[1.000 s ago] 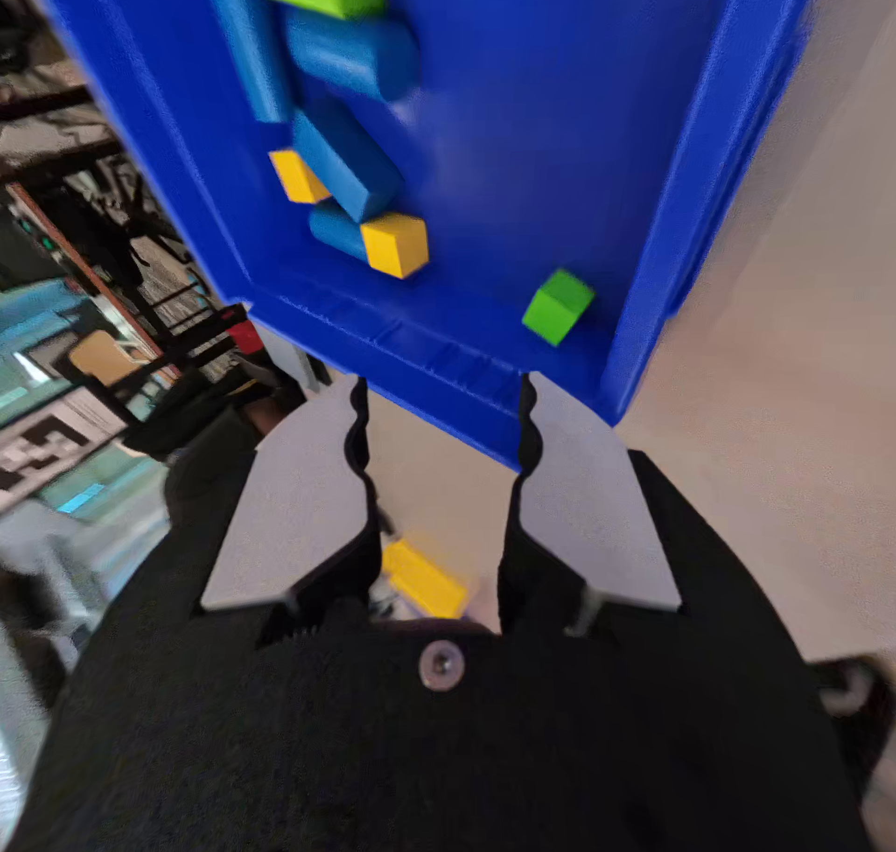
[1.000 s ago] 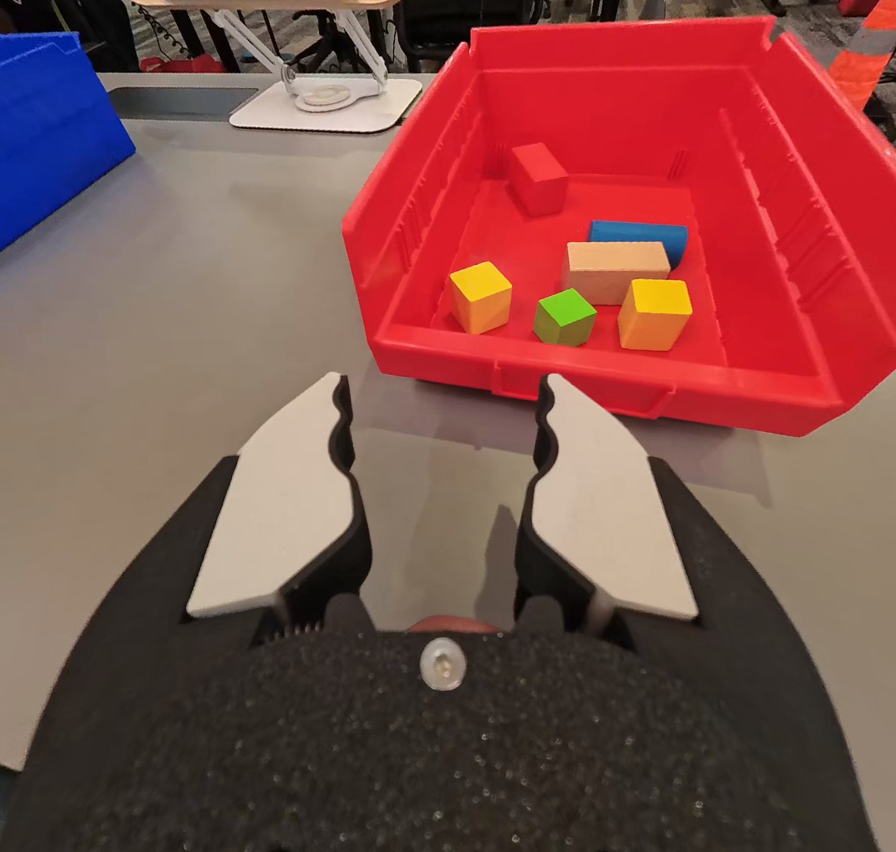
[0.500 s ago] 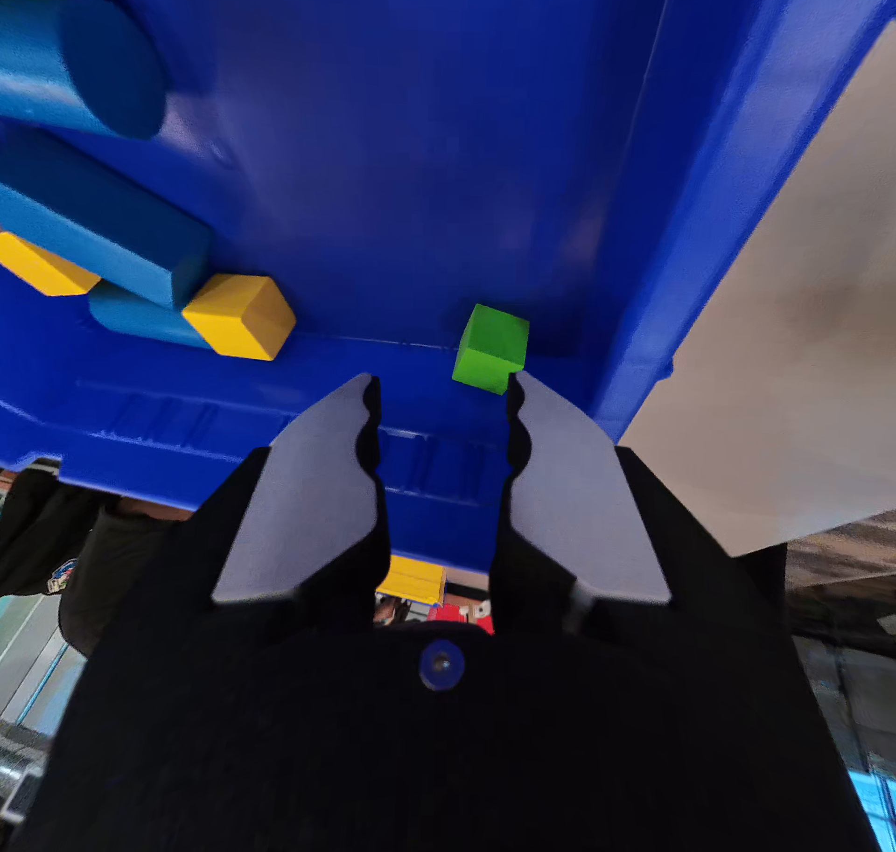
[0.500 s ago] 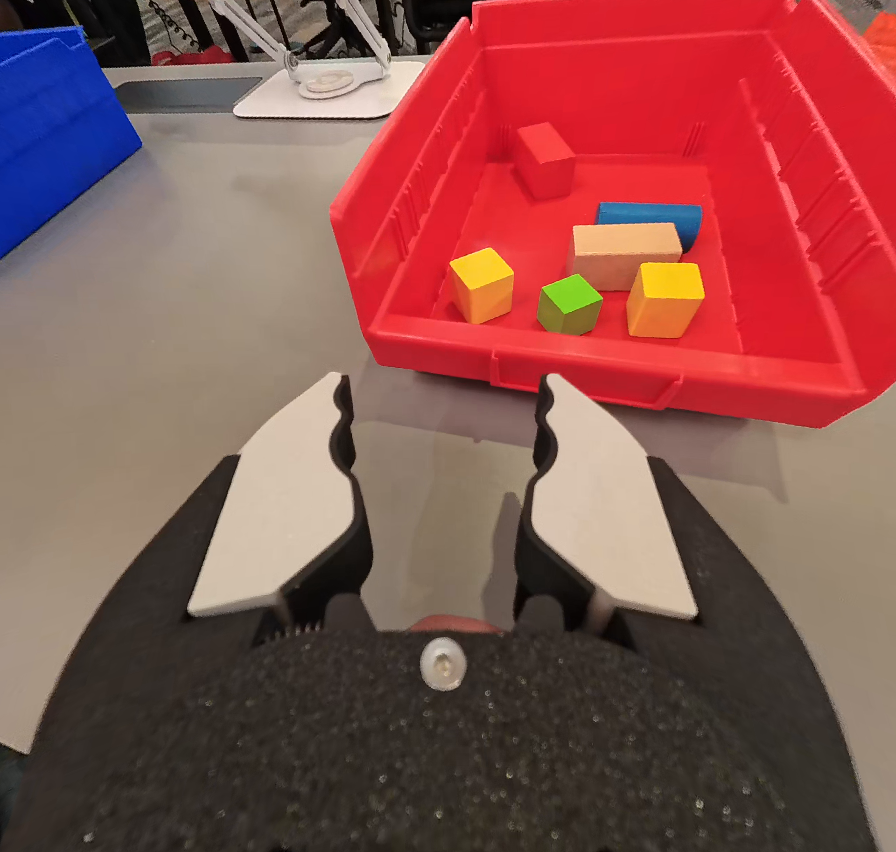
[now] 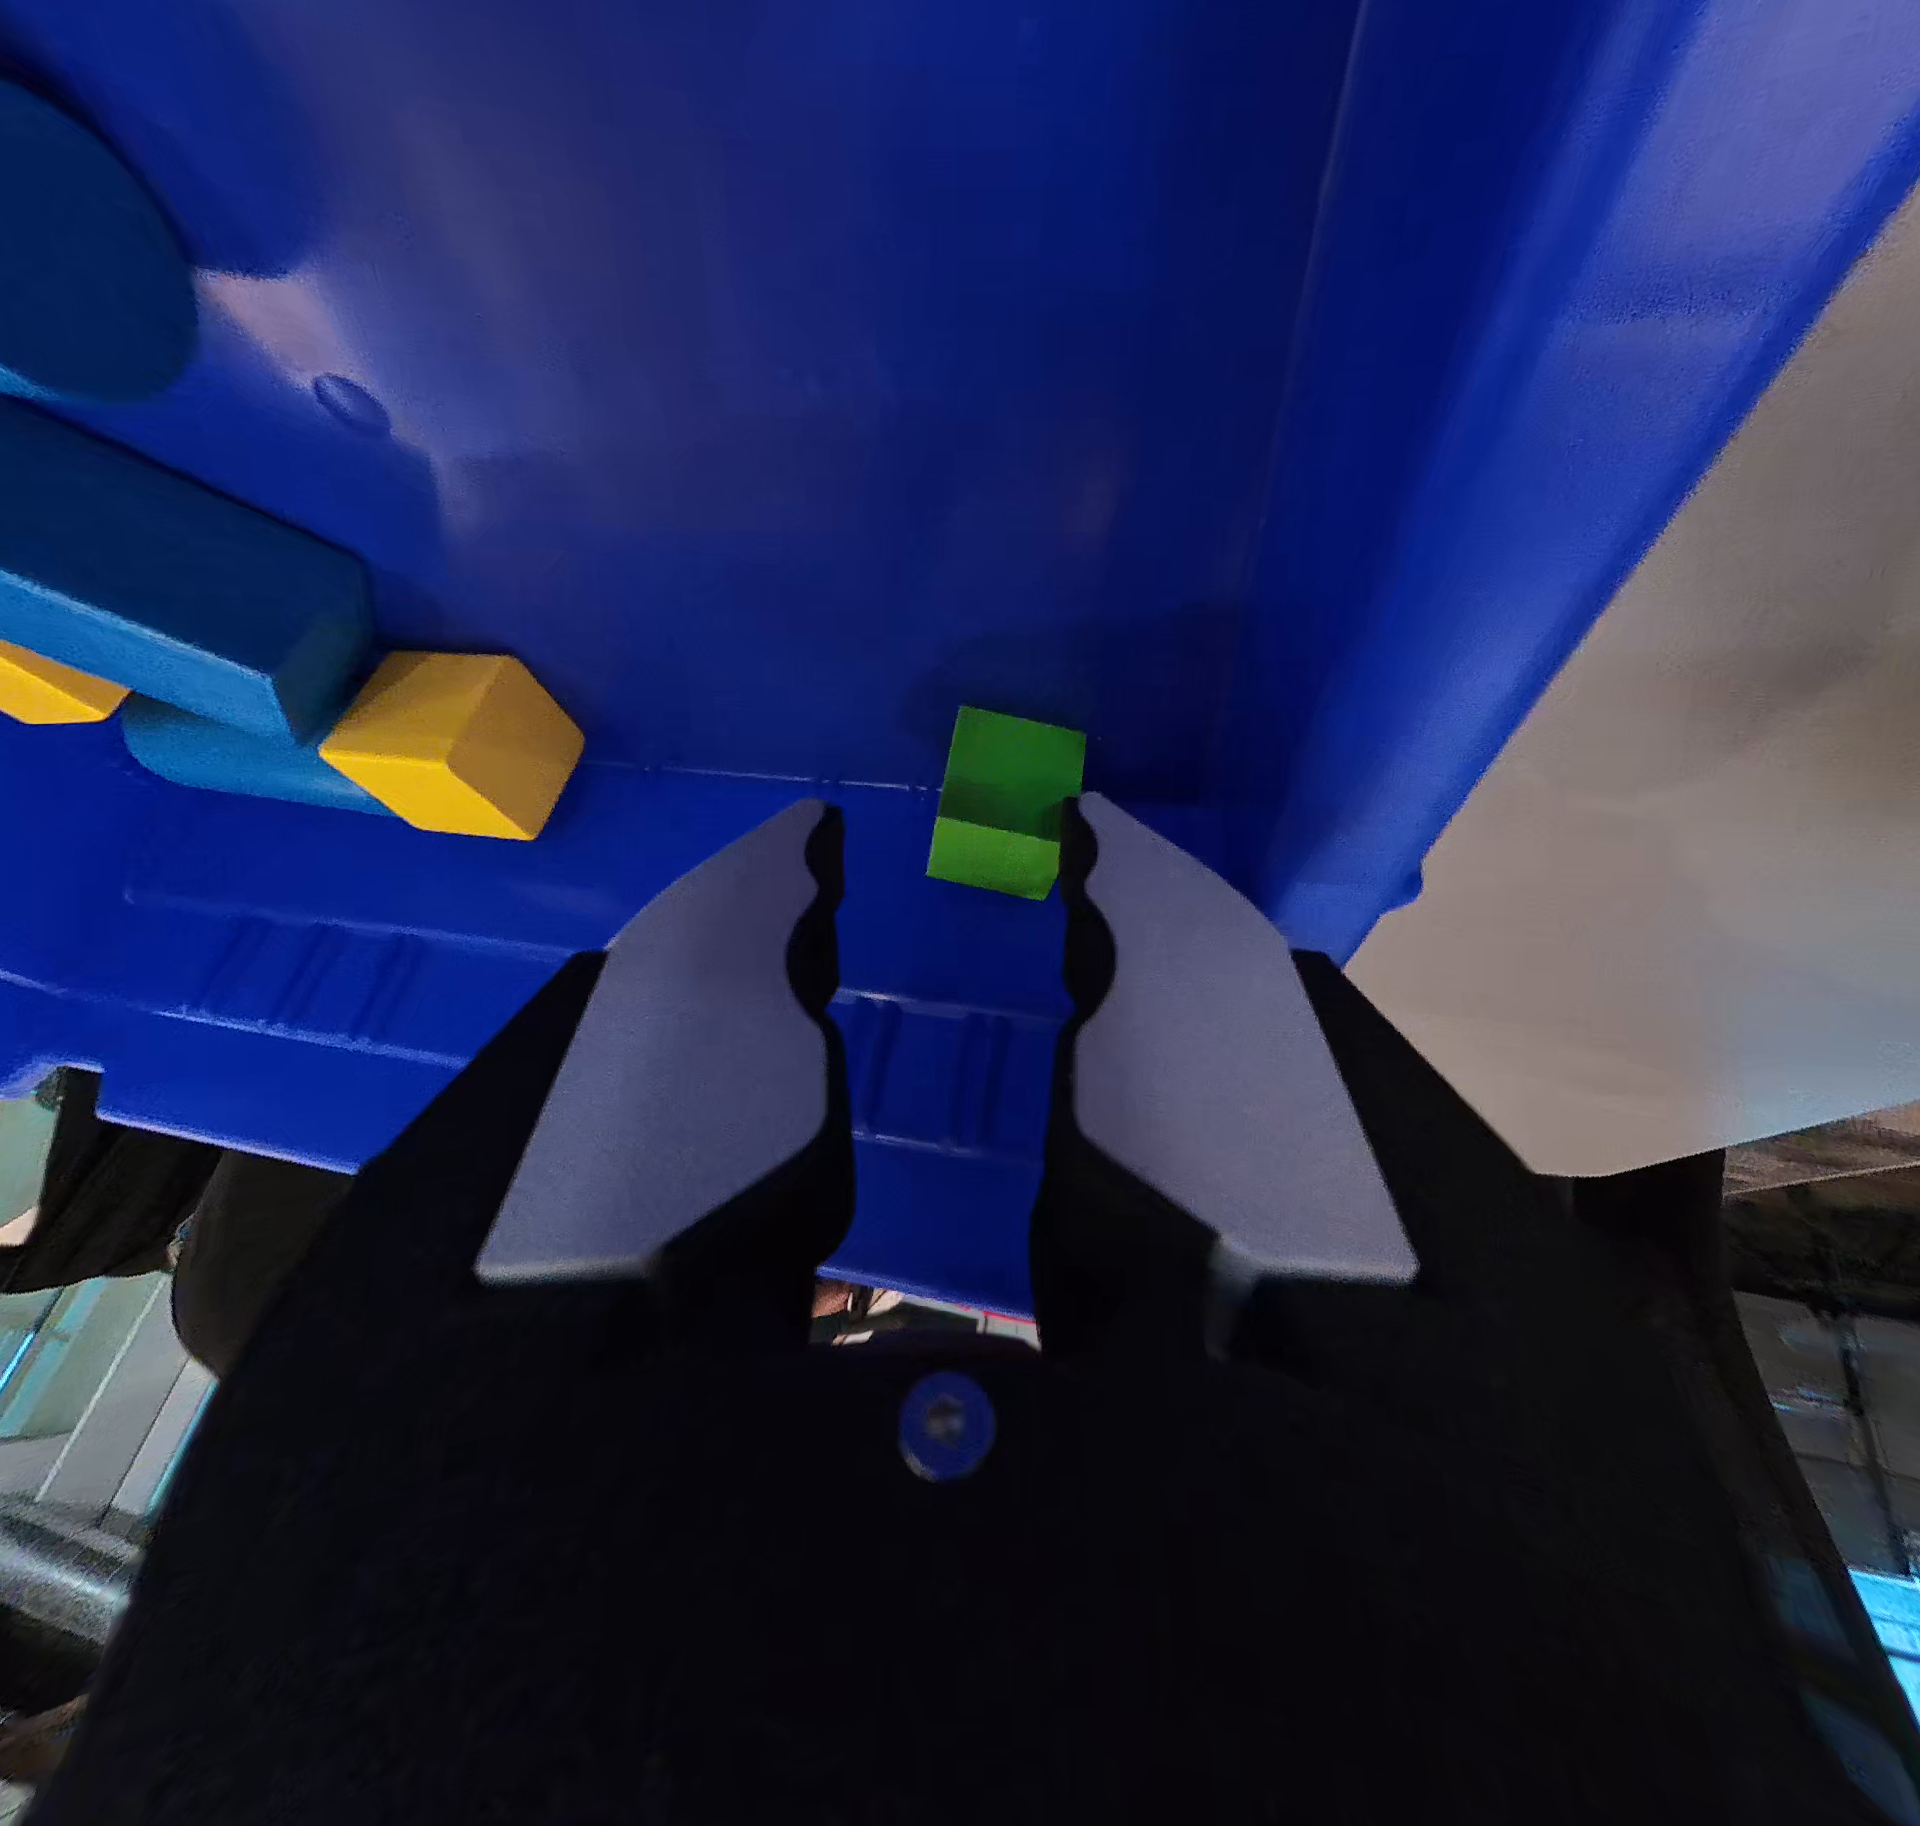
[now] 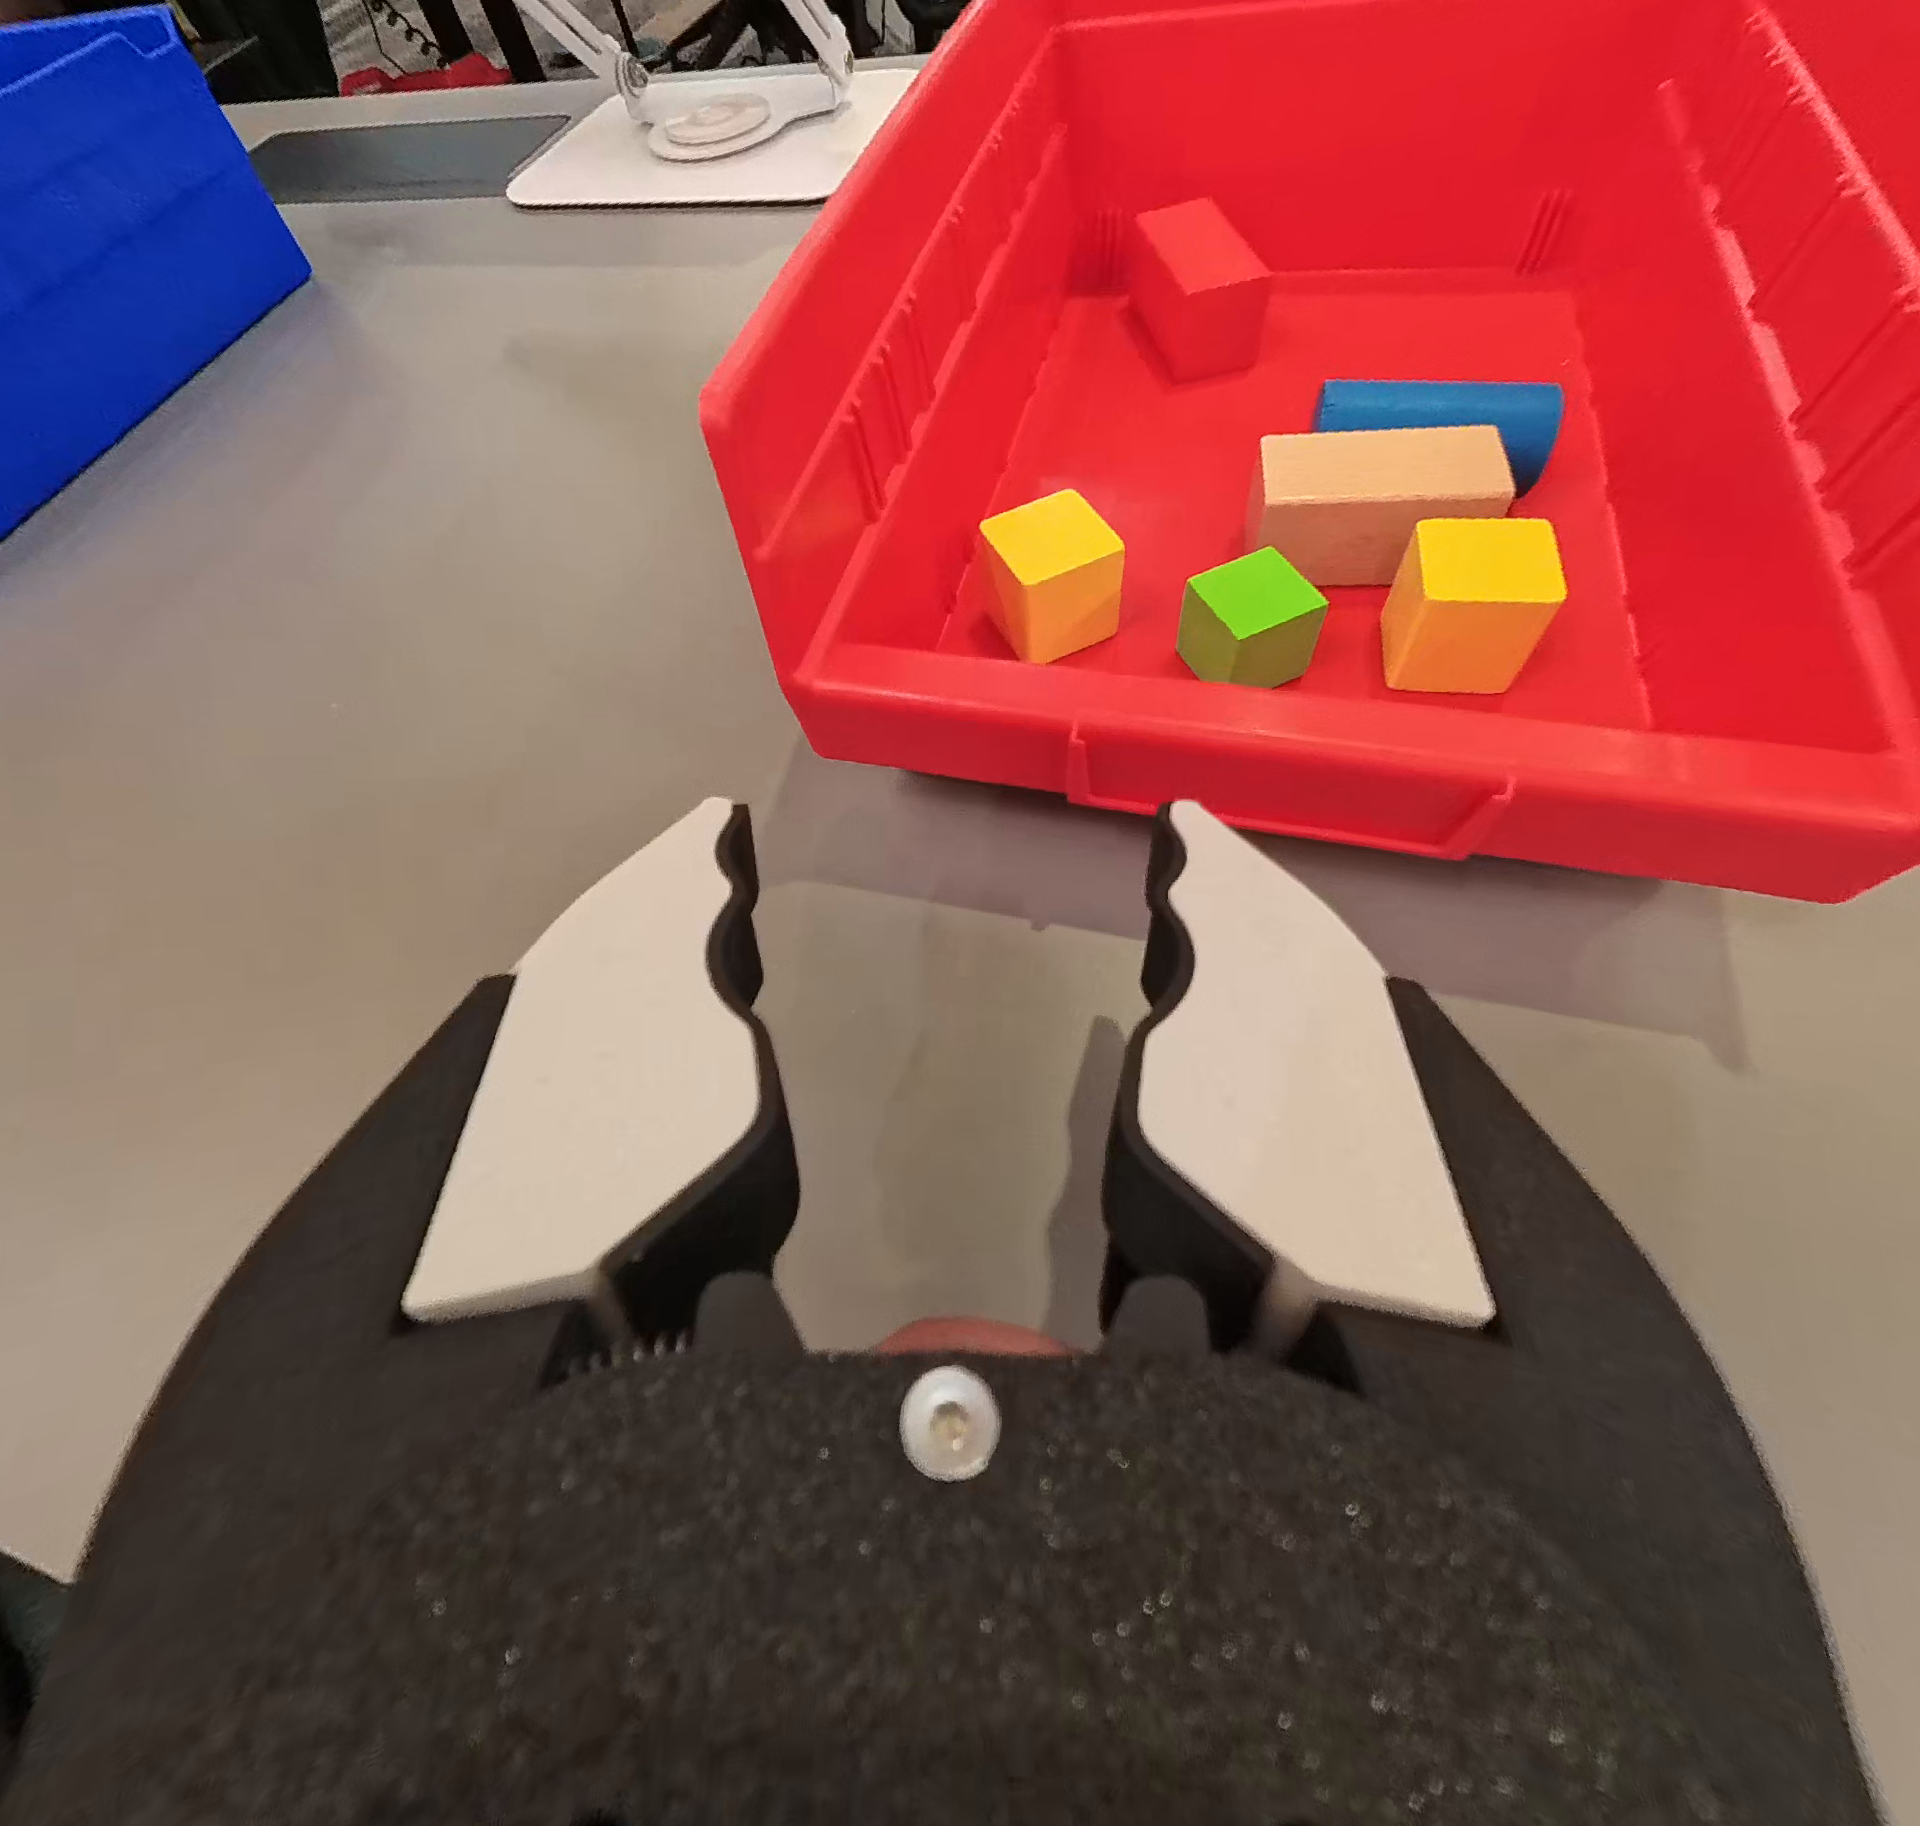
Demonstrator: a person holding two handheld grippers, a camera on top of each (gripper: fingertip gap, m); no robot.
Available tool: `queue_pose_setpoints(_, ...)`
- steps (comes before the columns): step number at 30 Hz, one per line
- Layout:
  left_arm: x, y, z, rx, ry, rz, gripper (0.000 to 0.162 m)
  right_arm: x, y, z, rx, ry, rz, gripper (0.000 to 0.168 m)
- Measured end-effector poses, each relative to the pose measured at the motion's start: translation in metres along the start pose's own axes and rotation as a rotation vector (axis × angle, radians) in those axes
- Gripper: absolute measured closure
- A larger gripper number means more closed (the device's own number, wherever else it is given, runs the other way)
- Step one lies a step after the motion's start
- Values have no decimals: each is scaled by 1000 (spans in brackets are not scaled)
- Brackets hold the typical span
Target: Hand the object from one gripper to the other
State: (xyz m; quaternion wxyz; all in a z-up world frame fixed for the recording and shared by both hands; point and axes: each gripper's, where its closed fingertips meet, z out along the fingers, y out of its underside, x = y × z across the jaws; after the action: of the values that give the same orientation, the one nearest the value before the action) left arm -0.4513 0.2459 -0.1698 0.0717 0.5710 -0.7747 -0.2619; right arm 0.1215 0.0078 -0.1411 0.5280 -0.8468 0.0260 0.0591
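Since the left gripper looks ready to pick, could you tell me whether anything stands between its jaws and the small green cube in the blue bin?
Nothing visible does. The green cube lies alone on the blue bin floor between the tips of the open left gripper, close against one jaw. The nearest yellow block sits well aside.

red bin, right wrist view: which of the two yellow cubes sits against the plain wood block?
The right-hand yellow wooden cube: it sits tight against the natural wooden block. The left-hand yellow wooden cube stands alone near the red plastic bin's left wall.
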Motion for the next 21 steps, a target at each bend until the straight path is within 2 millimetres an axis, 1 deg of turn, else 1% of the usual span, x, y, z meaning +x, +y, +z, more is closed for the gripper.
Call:
queue_pose_setpoints(1, -1, 0, 0, -8, -4, 3, 121, 0, 1, 0, -3, -1, 2, 96)
queue_pose_setpoints(2, -3, 0, 0, -13, -12, 5, 123, 0, 1, 0, -5, -3, 3, 96)
queue_pose_setpoints(4, -5, -2, -1, -10, -26, 20, 143, 0, 1, 0, -4, -4, 4, 97)
queue_pose_setpoints(5, -6, -3, -1, -7, -37, 24, 150, 1, 0, -1, -2, -3, 5, 97)
queue_pose_setpoints(6, -9, -3, -2, -5, -51, 21, 150, 1, 0, -1, -1, -3, 5, 97)
queue_pose_setpoints(8, -12, -3, -4, 0, -56, -3, 145, 1, 0, -1, 0, -5, 9, 97)
queue_pose_setpoints(11, -12, -3, -11, 39, -20, -71, 132, 0, 1, -1, -5, -12, 15, 97)
queue_pose_setpoints(14, -5, -5, -21, 87, 106, -210, 118, -1, 2, 0, -14, -18, 12, 97)
queue_pose_setpoints(17, -10, -4, -21, 83, 140, -305, 118, -4, 5, 2, -32, -27, 8, 97)
queue_pose_setpoints(21, -11, -1, -9, 17, 180, -402, 118, -6, 6, 1, -34, -29, -1, 97)
